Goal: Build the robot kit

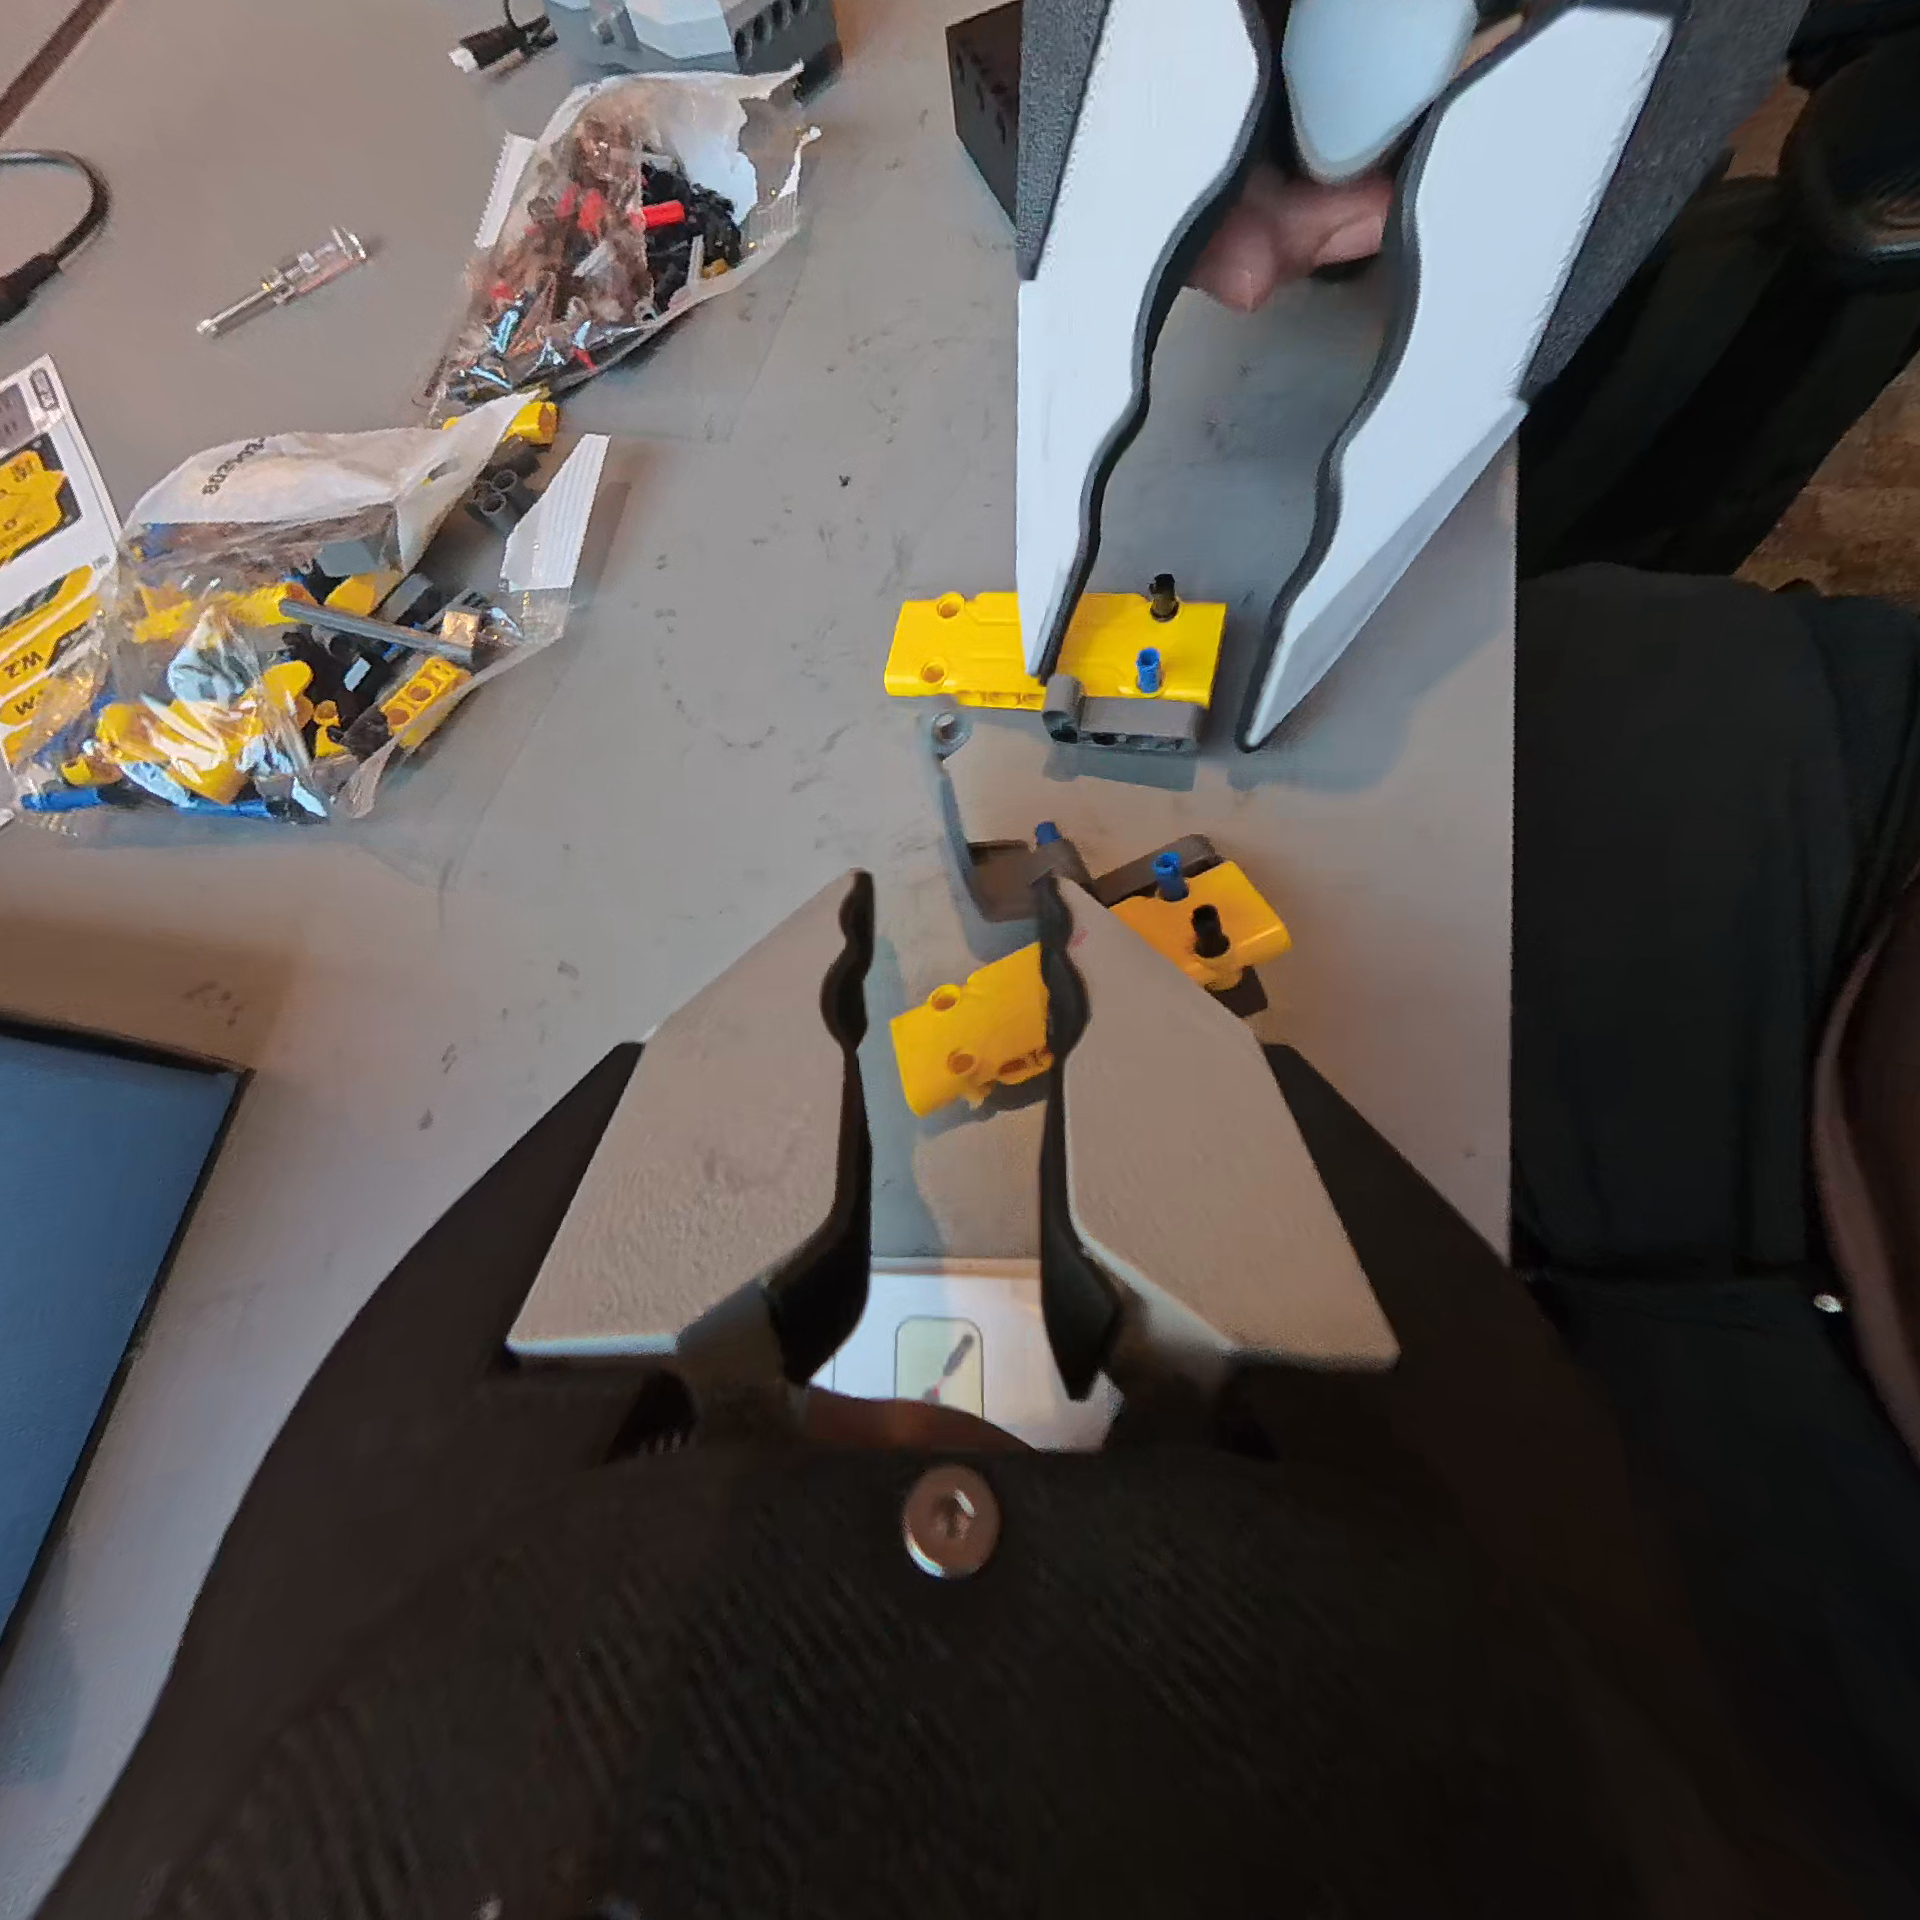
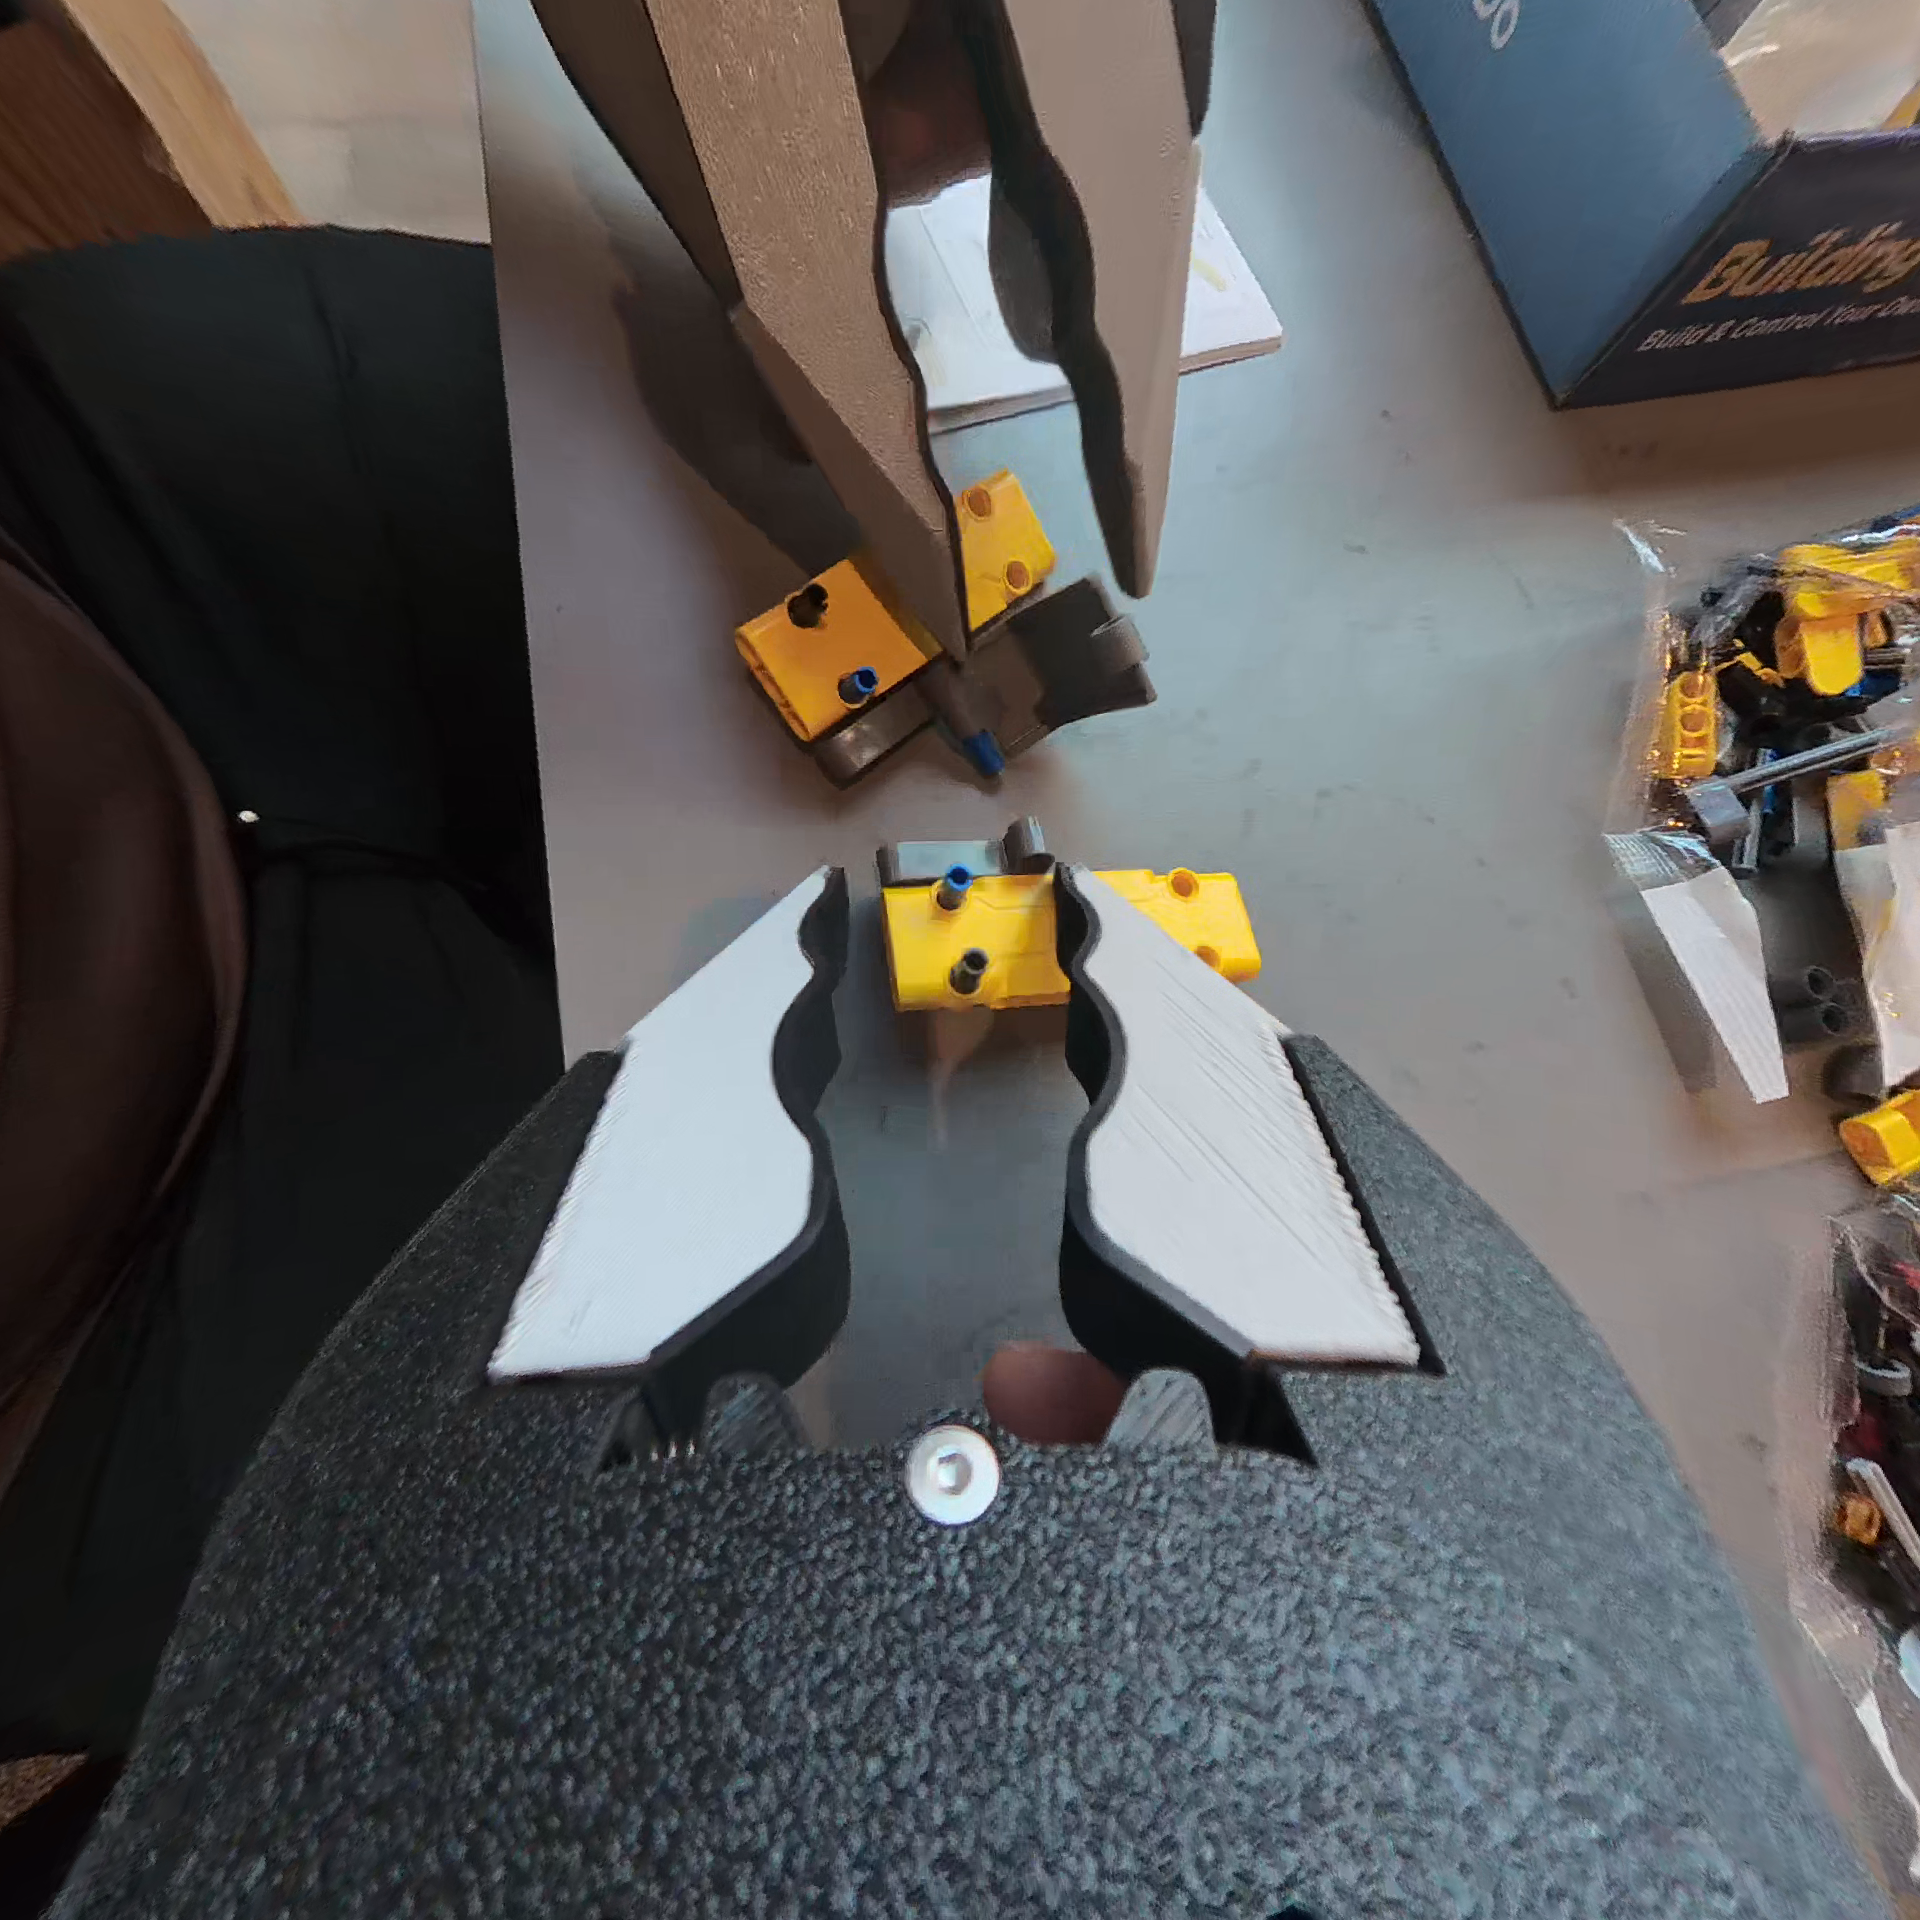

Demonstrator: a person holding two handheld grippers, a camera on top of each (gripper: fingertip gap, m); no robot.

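Two yellow panel assemblies with grey beams and blue and black pins lie near the table's edge. My left gripper is open. Its right finger lies over the nearer assembly, which carries a thin grey angled piece. In the right wrist view the left gripper has one fingertip on that assembly. My right gripper is open and straddles one end of the other assembly, pins between its fingers. In the left wrist view the right gripper stands tips-down around that assembly.
Two torn plastic bags of small parts lie to the left; one also shows in the right wrist view. A blue box and a booklet sit behind. The table edge runs beside a person in dark clothing. One gripper's finger ends stand about 5 centimetres off the other's.
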